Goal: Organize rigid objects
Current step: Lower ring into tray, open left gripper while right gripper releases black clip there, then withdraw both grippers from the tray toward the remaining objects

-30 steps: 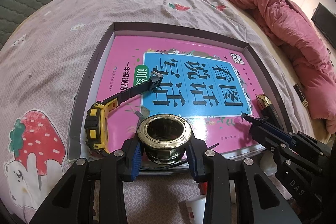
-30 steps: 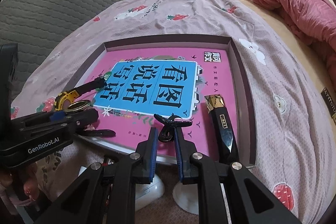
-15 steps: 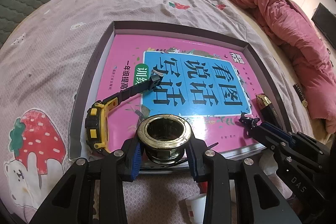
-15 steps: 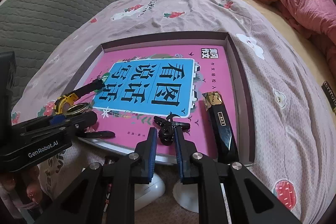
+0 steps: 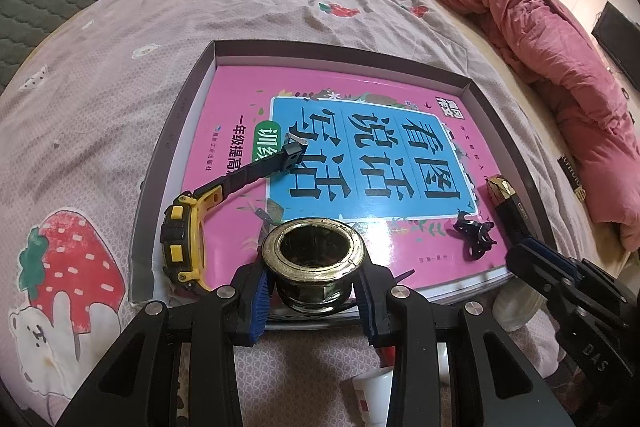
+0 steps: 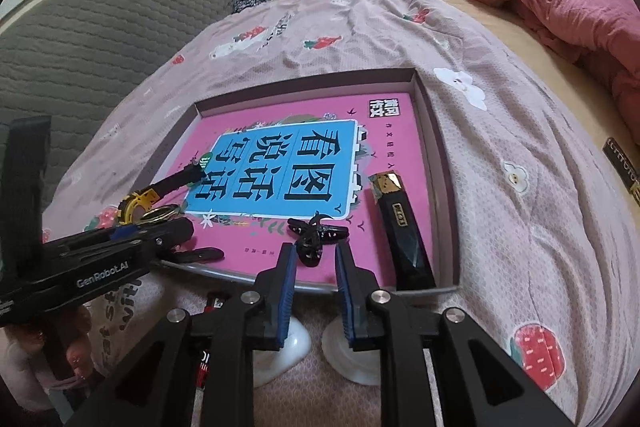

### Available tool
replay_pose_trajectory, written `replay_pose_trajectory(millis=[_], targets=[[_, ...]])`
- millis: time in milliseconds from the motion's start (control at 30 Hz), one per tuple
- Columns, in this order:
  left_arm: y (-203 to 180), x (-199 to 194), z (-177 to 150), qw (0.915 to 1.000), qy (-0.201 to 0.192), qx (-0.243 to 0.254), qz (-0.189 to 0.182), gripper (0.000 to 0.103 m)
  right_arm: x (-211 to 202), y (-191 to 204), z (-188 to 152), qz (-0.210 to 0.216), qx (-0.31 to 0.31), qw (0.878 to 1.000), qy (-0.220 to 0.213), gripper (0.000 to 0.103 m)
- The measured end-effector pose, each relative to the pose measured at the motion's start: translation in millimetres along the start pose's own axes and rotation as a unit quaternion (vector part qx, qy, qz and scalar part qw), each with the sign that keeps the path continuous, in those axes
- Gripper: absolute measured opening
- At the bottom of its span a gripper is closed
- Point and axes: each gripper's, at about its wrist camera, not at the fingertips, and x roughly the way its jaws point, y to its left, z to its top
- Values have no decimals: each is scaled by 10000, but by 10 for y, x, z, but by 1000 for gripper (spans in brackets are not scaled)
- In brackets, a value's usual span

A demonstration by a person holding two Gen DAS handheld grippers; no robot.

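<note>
Rigid objects are gathered in a shallow grey box (image 5: 176, 143) lying on the bed (image 5: 120, 67), which is covered with a pink strawberry-print sheet. A pink book with a blue title panel (image 5: 360, 163) fills most of the box floor, and the smaller things rest on top of it.

The left gripper (image 5: 312, 291) is at the box's near edge, its blue-padded fingers (image 5: 260, 299) clamped on either side of a brass ring fitting (image 5: 314, 259), which stands upright with its open mouth facing up. Just beside it, toward the box's left edge, a yellow and black wristwatch (image 5: 184, 239) lies on its side, its black strap (image 5: 256, 175) running out across the book cover.

The right gripper (image 6: 316, 267) is also at the near edge, farther toward the right side of the box. Its fingers (image 6: 286, 287) are opening, with a clear gap between the pads. A small black hair clip (image 6: 314, 237) lies on the book just ahead of the fingertips, its near end reaching between them without the pads pressing on it. A black lighter with a gold cap (image 6: 400, 227) lies close to the box's right edge, just beside the clip.

A crumpled pink quilt (image 5: 560, 67) is heaped along the bed's right edge.
</note>
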Motion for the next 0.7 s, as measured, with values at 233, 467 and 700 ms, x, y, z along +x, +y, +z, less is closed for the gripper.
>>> replay_pose_trajectory(millis=[233,467,700], targets=[[1,-4,2,10000,15,-46,-35,38,-18,23,-6,-39,-32,10000,-40,23],[14,-37,-4,9999,-39,-58,-156,48,-41,9,-9,-54,9,9999,-101,34],[39,-62,-1,9998,-61,-84,-149,48,-72,-27,-12,-79,70,9998,-148,34]])
